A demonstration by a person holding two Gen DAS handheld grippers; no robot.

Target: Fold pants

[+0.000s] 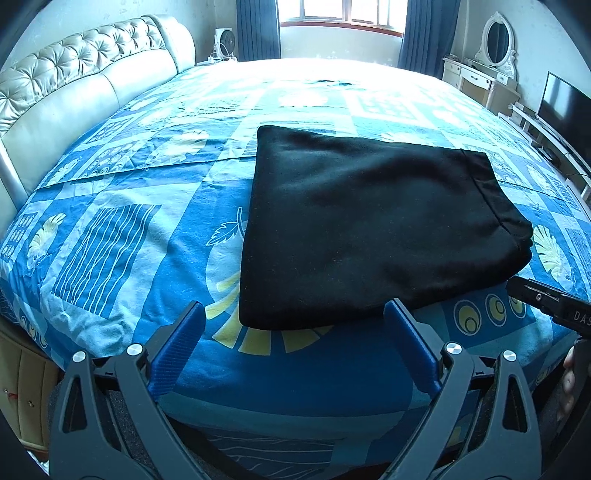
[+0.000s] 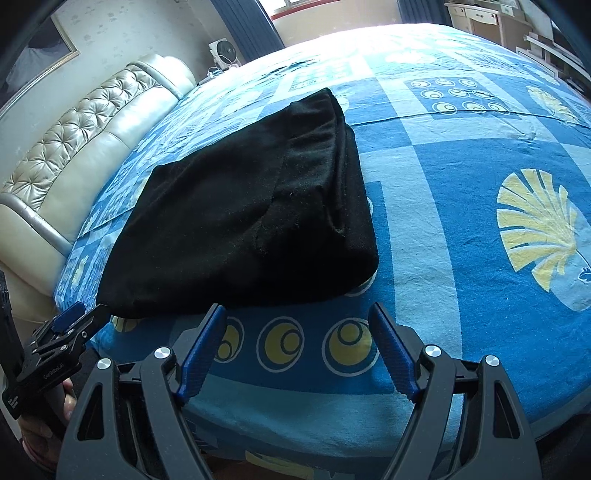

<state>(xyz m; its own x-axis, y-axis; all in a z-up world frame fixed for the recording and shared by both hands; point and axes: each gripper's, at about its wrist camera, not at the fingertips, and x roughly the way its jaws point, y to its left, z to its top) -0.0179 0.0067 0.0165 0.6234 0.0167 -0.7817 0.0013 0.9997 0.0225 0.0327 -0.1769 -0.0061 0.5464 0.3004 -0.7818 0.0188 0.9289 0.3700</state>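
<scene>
Both blue-padded grippers, left (image 1: 293,314) and right (image 2: 297,317), hang spread and empty just before the folded black fleece pants (image 1: 369,229); best withdraw without snagging that near edge.

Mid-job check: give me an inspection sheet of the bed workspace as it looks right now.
Surface: bed with blue patterned sheet, lightly creased.
Job's things: black pants folded into a flat stack, hem edge on its right side.
Clutter: small dark item at the far side, too small to identify.
Grippers: left gripper open, empty, at the stack's near edge; right gripper open, empty, just short of it.
Cables: nothing seen on the bed.
Surroundings: headboard, window, dresser, TV.
</scene>
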